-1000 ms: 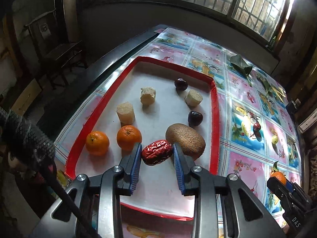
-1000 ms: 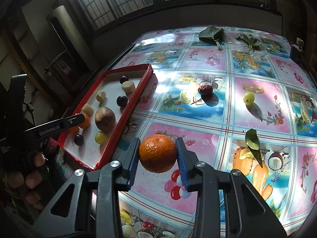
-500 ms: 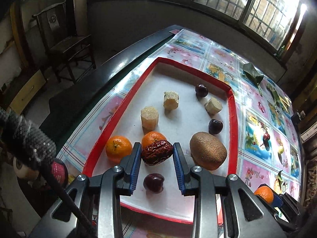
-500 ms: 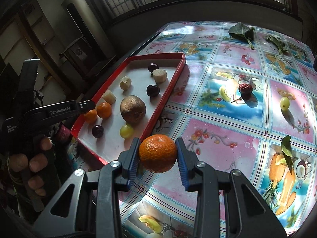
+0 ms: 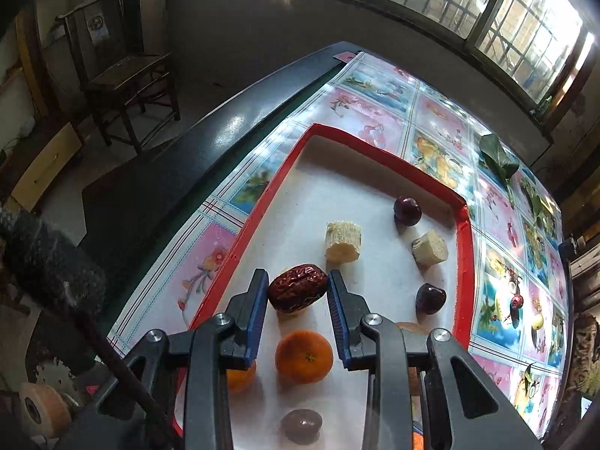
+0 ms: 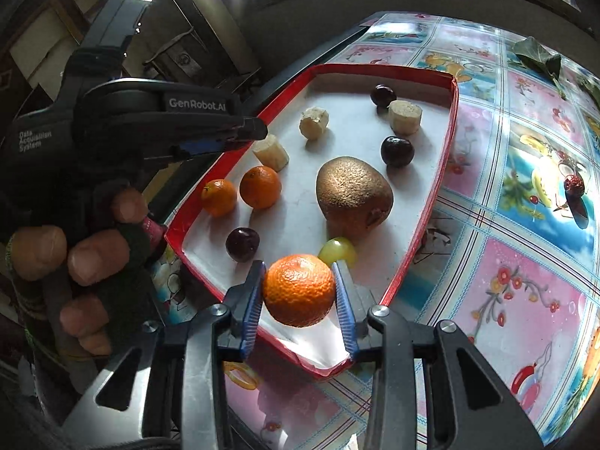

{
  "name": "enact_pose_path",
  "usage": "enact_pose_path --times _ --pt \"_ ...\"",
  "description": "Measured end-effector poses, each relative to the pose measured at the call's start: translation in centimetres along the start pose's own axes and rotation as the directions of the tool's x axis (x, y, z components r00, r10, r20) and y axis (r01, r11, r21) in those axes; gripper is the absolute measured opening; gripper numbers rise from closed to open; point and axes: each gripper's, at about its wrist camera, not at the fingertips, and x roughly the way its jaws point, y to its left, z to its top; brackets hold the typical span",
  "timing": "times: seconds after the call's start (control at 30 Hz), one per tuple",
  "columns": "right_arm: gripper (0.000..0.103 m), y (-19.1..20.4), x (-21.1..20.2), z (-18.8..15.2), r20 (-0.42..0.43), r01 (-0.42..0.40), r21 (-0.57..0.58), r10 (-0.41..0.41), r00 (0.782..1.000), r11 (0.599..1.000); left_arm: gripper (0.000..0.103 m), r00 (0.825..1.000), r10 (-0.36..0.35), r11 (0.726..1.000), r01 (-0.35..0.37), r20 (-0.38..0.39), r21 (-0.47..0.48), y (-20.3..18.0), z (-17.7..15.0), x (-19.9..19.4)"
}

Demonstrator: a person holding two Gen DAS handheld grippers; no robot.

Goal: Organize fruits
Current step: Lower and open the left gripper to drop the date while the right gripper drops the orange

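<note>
My left gripper (image 5: 298, 292) is shut on a wrinkled red date (image 5: 298, 288), held over the left side of the red-rimmed white tray (image 5: 465, 262). Below it lie two oranges (image 5: 304, 356), a dark cherry (image 5: 302, 425) and pale cut cane pieces (image 5: 343, 242). My right gripper (image 6: 299, 292) is shut on an orange mandarin (image 6: 299, 290) above the tray's near end (image 6: 412, 255). In the right wrist view the tray holds a brown kiwi (image 6: 352, 193), a green grape (image 6: 339, 250), dark cherries (image 6: 242, 244) and two oranges (image 6: 260, 186). The left gripper (image 6: 240, 135) shows there at the tray's left rim.
A person's fingers (image 6: 75, 255) grip the left tool's handle. On the fruit-print tablecloth to the right lie a loose red date (image 6: 573, 183), a green grape (image 5: 537, 321) and green leaves (image 6: 536, 56). A wooden chair (image 5: 123, 75) stands beyond the table's dark edge.
Both grippers moved over the tray, keeping their fruit. The left one went toward the tray's left side past the oranges; the right one came from the tablecloth to the tray's near end.
</note>
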Motion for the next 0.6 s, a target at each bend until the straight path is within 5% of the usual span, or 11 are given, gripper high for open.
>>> enact_pose_path --times 0.3,0.6 --pt "0.038 1.4 2.6 0.4 -0.055 -0.035 -0.023 0.033 0.998 0.999 0.031 0.999 0.031 0.999 -0.031 -0.026 0.009 0.0 1.3 2.5" --pt "0.038 2.8 3.6 0.2 -0.034 0.075 -0.105 -0.079 0.996 0.992 0.031 0.997 0.057 0.997 -0.054 -0.061 0.051 -0.8 1.4 4.2"
